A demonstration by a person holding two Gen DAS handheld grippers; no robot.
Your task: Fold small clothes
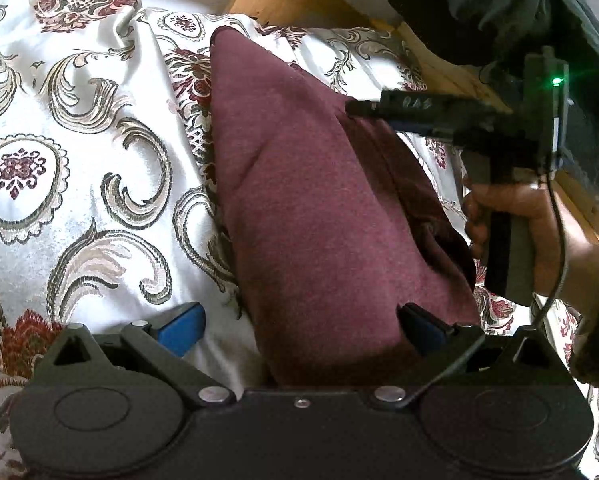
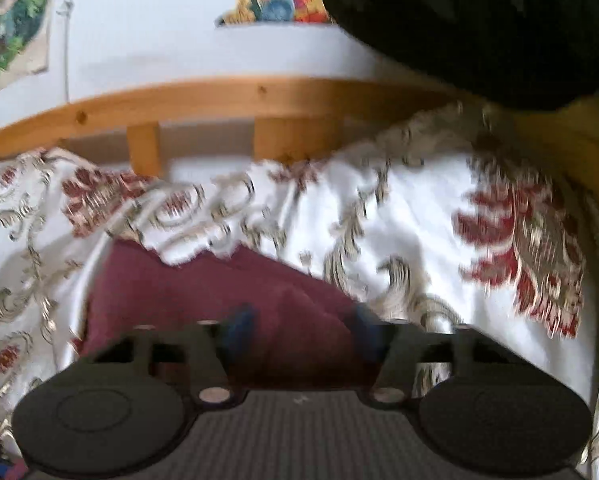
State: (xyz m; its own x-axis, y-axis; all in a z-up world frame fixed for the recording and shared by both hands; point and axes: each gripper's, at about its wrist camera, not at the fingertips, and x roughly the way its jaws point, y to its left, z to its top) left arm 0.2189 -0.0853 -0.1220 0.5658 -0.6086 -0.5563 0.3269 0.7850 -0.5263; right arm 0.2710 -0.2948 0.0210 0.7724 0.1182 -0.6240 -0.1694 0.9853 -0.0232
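The bed, covered by a patterned spread, carries the maroon garment. The garment lies as a long, narrowed shape, apparently doubled lengthwise already; at least one crosswise fold remains. The left hand-held gripper stands wide open over the near end, pads clear of the cloth. The right hand-held gripper is narrowed on the right edge; through the blur, a firm grip cannot be confirmed.

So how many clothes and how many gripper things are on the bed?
Maroon garment: 1
Dark clothes pile: 1, lying at the bed's edge
Hand-held grippers: 2, left and right
Total: 4
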